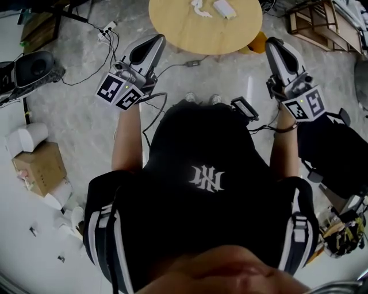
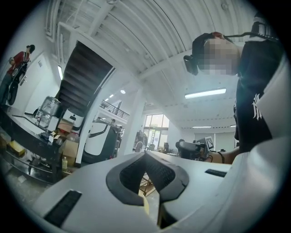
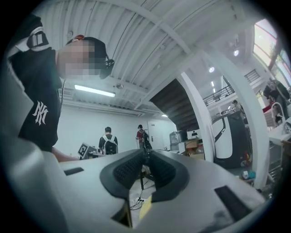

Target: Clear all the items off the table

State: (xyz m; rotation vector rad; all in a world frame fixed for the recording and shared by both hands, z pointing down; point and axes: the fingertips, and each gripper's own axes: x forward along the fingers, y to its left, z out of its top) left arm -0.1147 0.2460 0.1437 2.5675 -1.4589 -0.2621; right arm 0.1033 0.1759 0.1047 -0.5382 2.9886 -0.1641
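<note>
The left hand-held gripper point(image 1: 156, 40) hangs over the floor just off the near left edge of the round wooden counter point(image 1: 190, 35). In the left gripper view its jaws point(image 2: 145, 156) are narrow, the ribbed pads meeting at the tips with nothing between them. The right hand-held gripper point(image 1: 272, 43) sits just beside the counter's near right edge. Its tips point(image 3: 146, 155) are together or all but together, and they hold nothing.

Two white items lie on the counter by its far edge, close to each other: a curved white piece point(image 1: 199, 7) and a blocky white piece point(image 1: 225, 8). A cardboard box point(image 1: 39, 167) stands on the floor to the left, and a power strip point(image 1: 106, 28) with cables lies on the floor off the counter's left edge.
</note>
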